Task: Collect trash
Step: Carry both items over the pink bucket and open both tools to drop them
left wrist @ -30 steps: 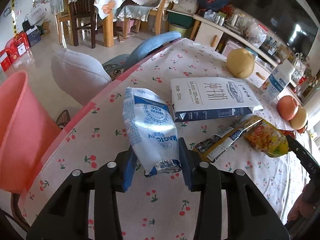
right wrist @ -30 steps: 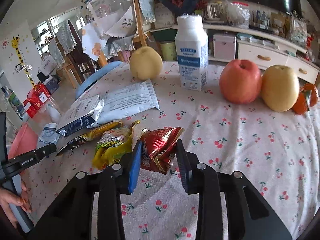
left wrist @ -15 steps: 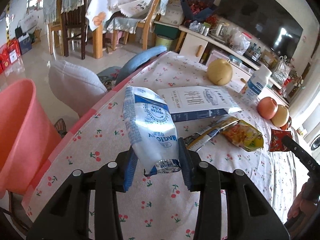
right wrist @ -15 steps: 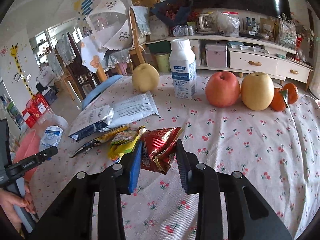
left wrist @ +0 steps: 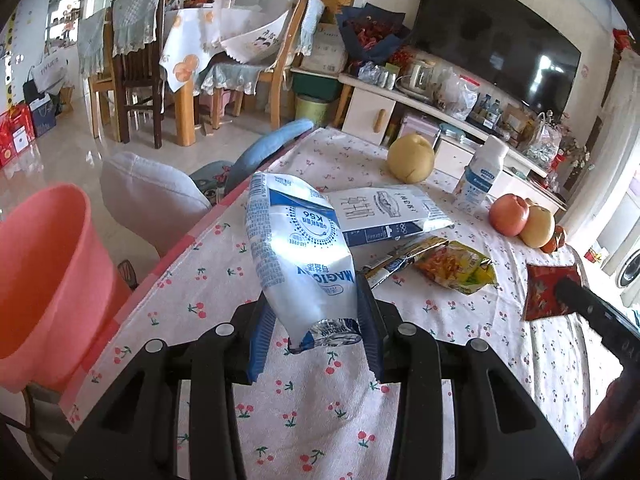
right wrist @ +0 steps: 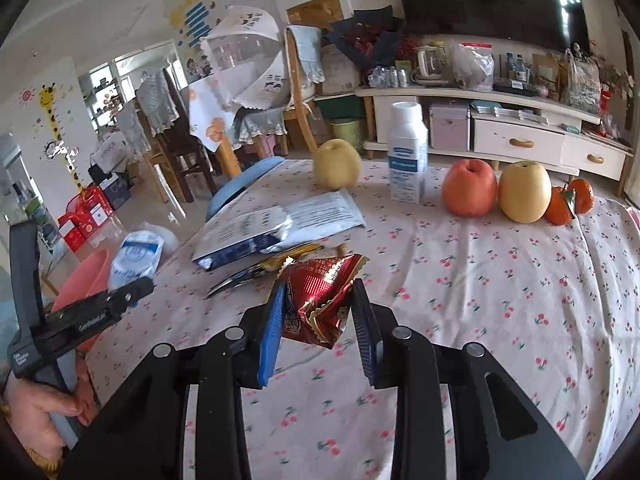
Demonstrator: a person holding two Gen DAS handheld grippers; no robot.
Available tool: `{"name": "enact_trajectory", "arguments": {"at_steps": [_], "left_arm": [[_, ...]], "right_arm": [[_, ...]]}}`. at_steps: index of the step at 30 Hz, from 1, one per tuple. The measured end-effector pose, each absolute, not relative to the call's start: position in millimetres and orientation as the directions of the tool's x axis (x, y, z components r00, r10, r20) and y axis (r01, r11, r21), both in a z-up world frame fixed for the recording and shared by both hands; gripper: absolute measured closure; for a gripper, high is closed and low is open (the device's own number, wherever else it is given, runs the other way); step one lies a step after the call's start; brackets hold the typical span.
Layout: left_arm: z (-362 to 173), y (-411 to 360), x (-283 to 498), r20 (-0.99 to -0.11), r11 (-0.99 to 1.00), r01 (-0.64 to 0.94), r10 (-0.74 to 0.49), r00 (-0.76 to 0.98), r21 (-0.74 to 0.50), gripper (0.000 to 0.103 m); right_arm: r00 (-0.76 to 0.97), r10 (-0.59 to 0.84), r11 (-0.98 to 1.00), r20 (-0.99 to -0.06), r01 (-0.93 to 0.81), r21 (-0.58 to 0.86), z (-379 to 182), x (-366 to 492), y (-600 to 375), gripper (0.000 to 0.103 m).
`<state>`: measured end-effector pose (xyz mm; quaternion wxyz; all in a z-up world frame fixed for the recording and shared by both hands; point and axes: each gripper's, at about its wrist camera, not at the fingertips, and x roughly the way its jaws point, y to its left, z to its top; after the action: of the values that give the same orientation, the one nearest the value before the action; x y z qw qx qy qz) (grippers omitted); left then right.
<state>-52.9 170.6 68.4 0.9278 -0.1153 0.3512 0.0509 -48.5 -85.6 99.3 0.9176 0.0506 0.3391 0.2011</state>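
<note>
1. Cherry-print tablecloth [right wrist: 500, 280] covers the table; living room behind it with a TV [left wrist: 496, 52], a white sideboard [right wrist: 532, 136] and wooden dining chairs [left wrist: 132, 80].
2. My left gripper [left wrist: 316, 340] is clamped on a white-and-blue MAGICOW pouch [left wrist: 300, 256]. The pouch stands up out of the jaws, clear of the cloth, with its crimped end sticking out below the blue pads.
3. My left gripper points down at a slant over the table's near-left edge. A pink bin [left wrist: 44, 280] sits just off that edge, lower left in the left wrist view.
4. My right gripper [right wrist: 318, 324] is clamped on a crumpled red foil wrapper [right wrist: 320, 300], held off the cloth and also angled downward.
5. In the right wrist view my left hand [right wrist: 36, 412] grips the left tool's handle at the lower left, with the pouch out in front of it near the bin.
6. Trash on the table: a flat white-and-blue carton [left wrist: 384, 212], a yellow snack bag [left wrist: 456, 268], and a dark strip wrapper [left wrist: 384, 268] touching the snack bag's left end.
7. Non-trash at the far side: a lone pear [right wrist: 336, 164], a milk bottle [right wrist: 408, 152], then an apple [right wrist: 470, 188], a second pear [right wrist: 524, 192] and tangerines [right wrist: 570, 200] in a row.
</note>
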Motion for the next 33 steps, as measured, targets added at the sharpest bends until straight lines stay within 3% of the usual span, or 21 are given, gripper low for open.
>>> {"name": "enact_trajectory", "arguments": {"at_steps": [16, 33], "left_arm": [[92, 217, -85, -0.624, 0.960, -0.168, -0.007, 0.782, -0.222, 0.063], [117, 358, -149, -0.591, 0.913, -0.352, 0.170, 0.789, -0.207, 0.062]], "right_arm": [[0.665, 0.486, 0.870, -0.567, -0.431, 0.241, 131, -103, -5, 0.069], [0.497, 0.673, 0.680, -0.547, -0.707, 0.195, 162, -128, 203, 0.069]]}}
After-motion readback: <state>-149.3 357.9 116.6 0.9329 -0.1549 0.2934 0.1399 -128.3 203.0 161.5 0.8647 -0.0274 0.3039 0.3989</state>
